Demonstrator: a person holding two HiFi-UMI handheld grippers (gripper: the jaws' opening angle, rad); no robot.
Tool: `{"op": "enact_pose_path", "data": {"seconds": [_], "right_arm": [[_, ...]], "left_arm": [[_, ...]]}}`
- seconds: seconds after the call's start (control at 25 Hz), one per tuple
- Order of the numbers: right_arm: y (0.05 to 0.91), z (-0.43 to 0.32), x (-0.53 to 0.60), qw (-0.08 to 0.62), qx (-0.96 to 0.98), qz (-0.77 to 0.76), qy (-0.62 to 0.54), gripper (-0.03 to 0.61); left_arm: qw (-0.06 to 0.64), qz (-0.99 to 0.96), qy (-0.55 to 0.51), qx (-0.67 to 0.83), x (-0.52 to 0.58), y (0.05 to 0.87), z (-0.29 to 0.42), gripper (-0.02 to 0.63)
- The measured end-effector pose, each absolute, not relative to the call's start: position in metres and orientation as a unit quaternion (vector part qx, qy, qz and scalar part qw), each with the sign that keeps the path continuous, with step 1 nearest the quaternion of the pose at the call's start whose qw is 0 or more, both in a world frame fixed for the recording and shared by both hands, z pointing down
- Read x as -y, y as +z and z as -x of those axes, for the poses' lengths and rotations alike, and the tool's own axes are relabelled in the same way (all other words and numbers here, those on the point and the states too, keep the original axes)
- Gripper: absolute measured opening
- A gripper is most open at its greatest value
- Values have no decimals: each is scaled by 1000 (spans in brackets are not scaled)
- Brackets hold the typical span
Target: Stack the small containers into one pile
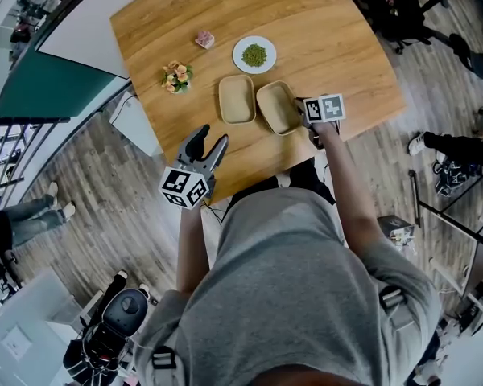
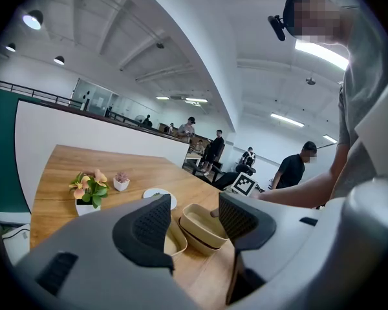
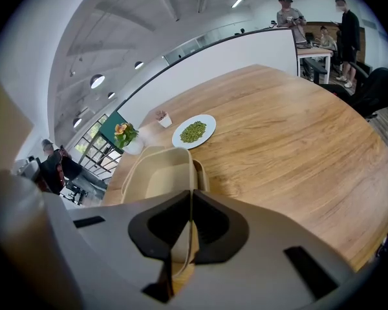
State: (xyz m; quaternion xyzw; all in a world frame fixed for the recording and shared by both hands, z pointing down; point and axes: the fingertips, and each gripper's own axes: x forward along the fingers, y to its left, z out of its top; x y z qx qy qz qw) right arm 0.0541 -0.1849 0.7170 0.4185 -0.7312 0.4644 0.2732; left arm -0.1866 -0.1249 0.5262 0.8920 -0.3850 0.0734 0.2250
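Two beige rectangular containers lie side by side on the wooden table (image 1: 346, 47). My right gripper (image 1: 303, 104) is shut on the near rim of the right container (image 1: 277, 108), which sits tilted. In the right gripper view the pinched rim runs between the closed jaws of the right gripper (image 3: 191, 199), and the right container (image 3: 156, 176) fills the view ahead. The left container (image 1: 237, 99) lies flat beside it, untouched. My left gripper (image 1: 211, 135) hovers open at the table's near edge with nothing between its fingers. Past the left gripper (image 2: 194, 212), both containers (image 2: 204, 228) show further along the table.
A white plate of green peas (image 1: 254, 55) sits just beyond the containers. A small flower pot (image 1: 177, 76) and a tiny pink plant pot (image 1: 204, 39) stand to the left. People stand beyond the table's far end (image 2: 213, 150). A chair (image 1: 402, 10) is at the right.
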Motion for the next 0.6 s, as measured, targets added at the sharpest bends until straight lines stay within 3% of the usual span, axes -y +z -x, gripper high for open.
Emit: {"op": "enact_pose_path", "data": {"seconds": [0.6], "right_arm": [[734, -58, 184, 275, 720, -436, 463, 23]], "left_arm": [[228, -889, 82, 388, 119, 533, 197, 247]]}}
